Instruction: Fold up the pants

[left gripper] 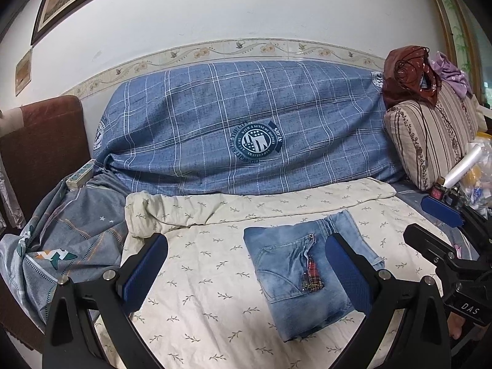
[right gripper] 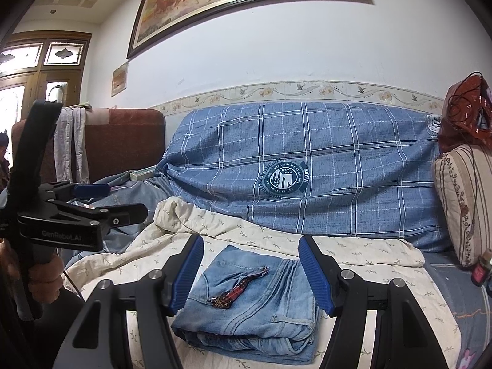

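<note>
The left gripper (left gripper: 246, 276) hangs with fingers spread apart, holding nothing; the right gripper (right gripper: 250, 273) is likewise wide open and empty, its blue pads either side of the folded jeans (right gripper: 246, 304); the jeans lie as a compact bundle on the cream leaf-print quilt (right gripper: 369, 252), apparently finished. The risk I judge: a pad snagging the top layer or the plaid pocket patch (right gripper: 230, 293) on withdrawal would spring the fold open; beyond, the blue plaid cover (right gripper: 307, 160) is well clear.
</note>
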Available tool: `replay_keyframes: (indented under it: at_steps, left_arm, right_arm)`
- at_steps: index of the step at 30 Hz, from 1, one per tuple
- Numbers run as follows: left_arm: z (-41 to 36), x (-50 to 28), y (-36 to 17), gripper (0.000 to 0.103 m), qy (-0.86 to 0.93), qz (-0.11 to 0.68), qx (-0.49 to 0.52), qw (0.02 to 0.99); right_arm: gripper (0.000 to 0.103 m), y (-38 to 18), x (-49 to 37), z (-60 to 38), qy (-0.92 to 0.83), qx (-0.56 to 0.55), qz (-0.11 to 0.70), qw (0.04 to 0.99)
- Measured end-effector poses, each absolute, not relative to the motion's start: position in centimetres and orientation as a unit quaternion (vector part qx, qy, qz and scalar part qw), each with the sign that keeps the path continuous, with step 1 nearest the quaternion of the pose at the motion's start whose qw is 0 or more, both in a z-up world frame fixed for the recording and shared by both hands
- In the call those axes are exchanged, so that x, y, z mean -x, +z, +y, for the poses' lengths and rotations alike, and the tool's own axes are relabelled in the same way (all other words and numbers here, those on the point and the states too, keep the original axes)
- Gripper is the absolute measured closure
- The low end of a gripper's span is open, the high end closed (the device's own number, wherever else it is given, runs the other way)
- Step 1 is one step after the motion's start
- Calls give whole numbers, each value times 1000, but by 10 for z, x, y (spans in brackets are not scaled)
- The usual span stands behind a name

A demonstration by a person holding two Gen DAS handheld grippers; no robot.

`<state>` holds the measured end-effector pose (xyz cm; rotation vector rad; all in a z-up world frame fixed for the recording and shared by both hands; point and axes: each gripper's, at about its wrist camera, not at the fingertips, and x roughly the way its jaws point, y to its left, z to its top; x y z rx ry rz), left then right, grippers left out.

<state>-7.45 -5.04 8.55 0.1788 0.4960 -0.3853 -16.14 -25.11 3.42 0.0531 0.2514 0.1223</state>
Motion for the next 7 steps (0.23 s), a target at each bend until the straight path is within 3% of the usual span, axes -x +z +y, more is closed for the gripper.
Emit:
replay_keyframes:
  at_steps: [7]
  left_arm:
    - [-54, 72, 80, 1, -190, 237, -91, 948]
  right_arm:
    - [35, 31, 158, -252, 58, -27, 125, 990]
